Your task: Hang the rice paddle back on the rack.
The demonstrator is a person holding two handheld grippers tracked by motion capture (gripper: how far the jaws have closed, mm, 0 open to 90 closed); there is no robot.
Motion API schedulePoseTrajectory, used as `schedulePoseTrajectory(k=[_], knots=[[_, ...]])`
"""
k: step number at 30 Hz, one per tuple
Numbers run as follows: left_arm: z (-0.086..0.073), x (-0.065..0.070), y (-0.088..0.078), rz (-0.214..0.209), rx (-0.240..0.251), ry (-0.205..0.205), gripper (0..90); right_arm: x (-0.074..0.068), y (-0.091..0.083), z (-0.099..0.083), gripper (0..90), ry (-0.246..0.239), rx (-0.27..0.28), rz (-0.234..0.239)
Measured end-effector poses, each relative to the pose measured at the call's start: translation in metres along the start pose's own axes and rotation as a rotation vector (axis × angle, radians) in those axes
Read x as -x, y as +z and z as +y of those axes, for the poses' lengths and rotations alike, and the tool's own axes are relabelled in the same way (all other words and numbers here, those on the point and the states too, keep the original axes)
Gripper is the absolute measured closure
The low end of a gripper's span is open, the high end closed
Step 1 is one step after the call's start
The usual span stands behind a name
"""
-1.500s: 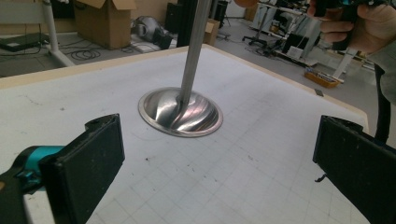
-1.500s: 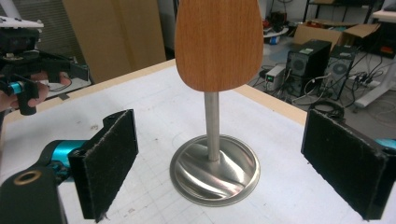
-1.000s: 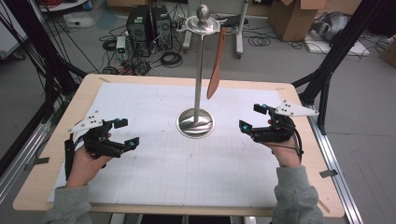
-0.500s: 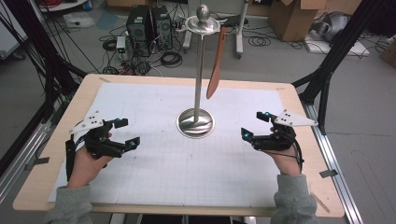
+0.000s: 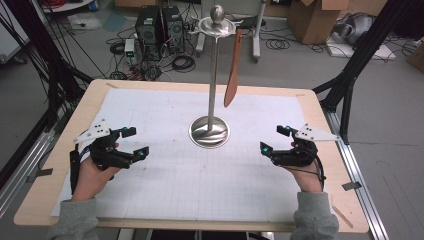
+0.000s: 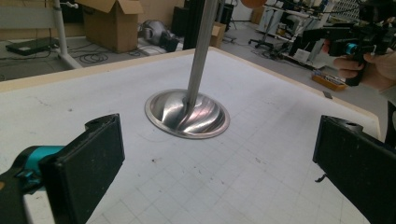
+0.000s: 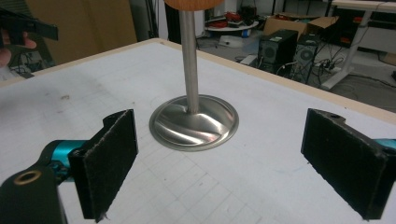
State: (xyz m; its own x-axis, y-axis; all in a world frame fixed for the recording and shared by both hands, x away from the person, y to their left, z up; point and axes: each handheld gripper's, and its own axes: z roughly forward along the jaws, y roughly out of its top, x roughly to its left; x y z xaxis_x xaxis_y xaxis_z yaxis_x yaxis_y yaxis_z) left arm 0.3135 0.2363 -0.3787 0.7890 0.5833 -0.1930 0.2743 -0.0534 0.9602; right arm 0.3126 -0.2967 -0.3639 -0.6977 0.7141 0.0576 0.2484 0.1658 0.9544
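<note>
White gridded tabletop point(image 5: 165, 200) carries a steel stand point(image 5: 210, 131) at centre, a brown strap point(image 5: 232, 75) hanging from its top. Left gripper point(image 5: 131, 142) and right gripper point(image 5: 275, 140) flank it, jaws open, empty. Likely the approach; next, reaching up for the strap.

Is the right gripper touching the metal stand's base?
Apart. The high view shows bare gridded mat between the right gripper and the stand's base; in the right gripper view the open fingers sit short of it.

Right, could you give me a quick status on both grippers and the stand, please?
Left gripper open, empty, left of the stand. Right gripper open, empty, on the stand's right. Brown strap hangs from the stand's top. Nothing between grippers and stand.
</note>
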Motion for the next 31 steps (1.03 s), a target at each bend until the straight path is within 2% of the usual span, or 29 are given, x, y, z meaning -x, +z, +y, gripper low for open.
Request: schedulePoseTrajectory(k=[18,23,31], knots=[[-0.003,-0.003,-0.001,0.006,-0.005,-0.015,2.5,0.010,-0.003,-0.022,9.6,0.043,-0.005,-0.025],[-0.003,-0.004,-0.002,0.009,-0.005,-0.010,2.5,0.013,0.001,-0.028,9.6,0.055,-0.028,-0.032],[-0.006,-0.007,-0.002,0.037,-0.016,-0.022,2.5,0.012,0.004,-0.030,9.6,0.050,-0.035,-0.028]])
